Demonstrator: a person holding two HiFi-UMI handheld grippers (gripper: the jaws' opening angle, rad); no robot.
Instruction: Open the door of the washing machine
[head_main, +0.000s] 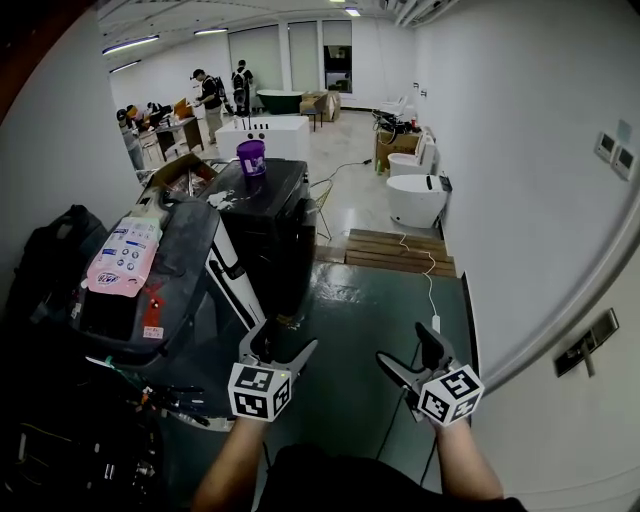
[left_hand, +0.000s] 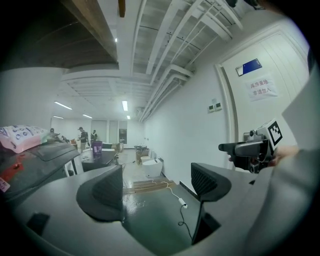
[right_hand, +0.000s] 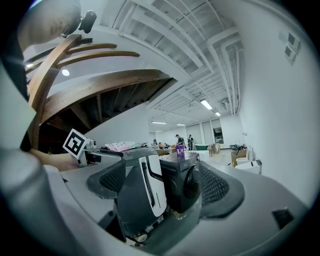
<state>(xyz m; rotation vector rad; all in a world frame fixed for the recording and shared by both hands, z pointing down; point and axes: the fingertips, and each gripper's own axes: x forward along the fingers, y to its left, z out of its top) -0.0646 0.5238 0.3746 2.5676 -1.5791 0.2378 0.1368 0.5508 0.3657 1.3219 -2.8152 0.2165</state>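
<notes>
Underfoot, a glossy dark green floor (head_main: 370, 300) runs down a long, white-walled room lit by ceiling strip lights. Two appliances stand at the left. One is a black front-loading washing machine (head_main: 270, 225), its round door flat against its front, with one purple cup (head_main: 251, 157) on top. The other, nearer, is a grey and white appliance (head_main: 175, 265) carrying one pink and white packet (head_main: 122, 255). Two white toilets (head_main: 415, 198) sit by the right wall, one wooden pallet (head_main: 398, 250) lies before them, and one white cable (head_main: 430, 290) trails over the floor. At least three people (head_main: 210, 95) are at the far end. The left claw (head_main: 283, 345) and right claw (head_main: 408, 352) both gape wide, holding nothing, well apart from the washing machine.
</notes>
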